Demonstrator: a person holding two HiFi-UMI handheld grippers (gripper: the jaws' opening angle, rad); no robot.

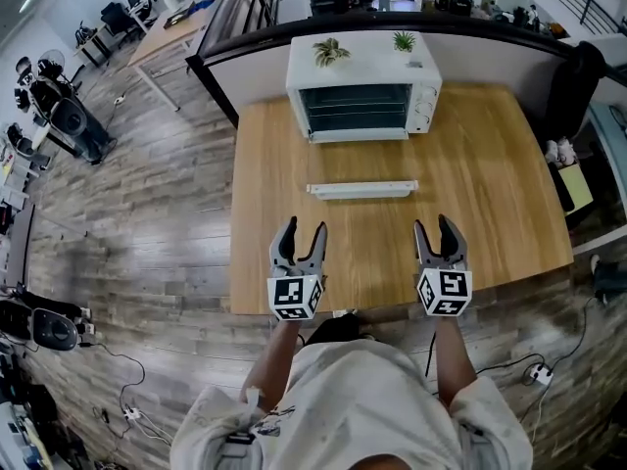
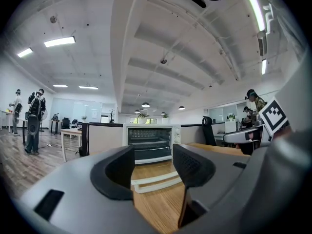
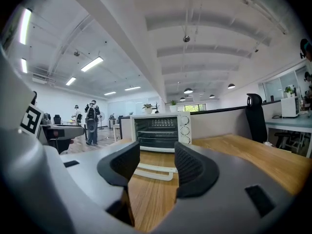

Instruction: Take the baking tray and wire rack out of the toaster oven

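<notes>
The white toaster oven (image 1: 363,94) stands at the back of the wooden table (image 1: 490,194). Its door is folded down, and the white handle bar (image 1: 362,190) lies toward me. Shelves show inside the oven cavity (image 1: 358,109); I cannot tell the wire rack from the baking tray. My left gripper (image 1: 305,225) and right gripper (image 1: 433,223) hover side by side over the table's near part, well short of the handle bar. Both are open and hold nothing. The oven (image 2: 148,140) shows between the left gripper's (image 2: 153,165) jaws, and the oven (image 3: 161,129) likewise between the right gripper's (image 3: 152,165) jaws.
Two small potted plants (image 1: 331,51) sit on the oven's top. A dark partition (image 1: 245,42) runs behind the table, and a black chair (image 1: 578,86) stands at its right end. Standing people (image 2: 33,121) are far off to the left on the wood floor.
</notes>
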